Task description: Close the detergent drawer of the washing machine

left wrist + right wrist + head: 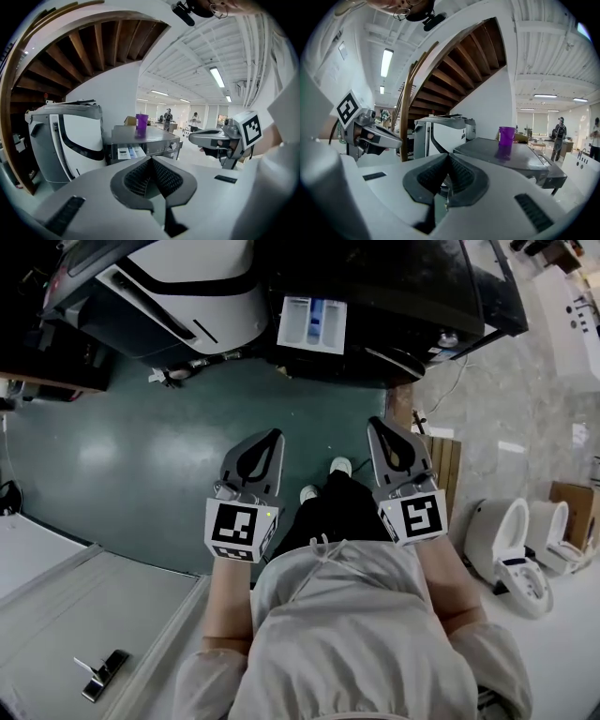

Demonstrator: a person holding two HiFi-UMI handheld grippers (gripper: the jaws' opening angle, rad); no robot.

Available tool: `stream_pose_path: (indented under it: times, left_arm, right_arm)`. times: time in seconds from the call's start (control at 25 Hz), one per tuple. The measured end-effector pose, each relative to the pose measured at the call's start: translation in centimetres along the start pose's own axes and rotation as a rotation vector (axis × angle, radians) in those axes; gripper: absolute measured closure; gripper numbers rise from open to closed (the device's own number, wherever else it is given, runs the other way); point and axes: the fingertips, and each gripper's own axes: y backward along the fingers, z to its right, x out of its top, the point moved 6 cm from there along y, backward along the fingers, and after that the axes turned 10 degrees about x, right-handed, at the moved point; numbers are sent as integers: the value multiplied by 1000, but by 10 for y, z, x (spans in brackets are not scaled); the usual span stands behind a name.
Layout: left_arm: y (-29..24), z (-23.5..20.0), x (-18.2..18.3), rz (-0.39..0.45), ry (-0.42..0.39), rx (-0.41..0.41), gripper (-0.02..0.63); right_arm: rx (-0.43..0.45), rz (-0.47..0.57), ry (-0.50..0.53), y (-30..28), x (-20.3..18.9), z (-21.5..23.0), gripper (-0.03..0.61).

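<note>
The dark washing machine [394, 296] stands ahead of me, its white detergent drawer [312, 324] pulled out with blue and white compartments showing. My left gripper [275, 435] and right gripper [377, 423] hover side by side over the green floor, well short of the drawer, both shut and holding nothing. In the left gripper view the shut tips [151, 160] point toward the open drawer [127, 152] below a purple cup [141, 123]. In the right gripper view the shut tips [449, 157] aim at the machine's top [511, 157], where the purple cup [506, 136] stands.
A white and black appliance [187, 296] stands left of the washing machine. Wooden slats [445, 465] and white toilets [511, 540] lie to the right on the stone floor. My shoes [323, 479] are between the grippers. A wooden staircase [464, 61] rises overhead.
</note>
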Motion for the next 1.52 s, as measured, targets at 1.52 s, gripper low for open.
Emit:
stream_pose_path:
  times: [1.52]
  left_arm:
    - [-242,-47,-87,-200,170,13,595]
  right_arm:
    - [0,-121,-102,-153,-97,160,574]
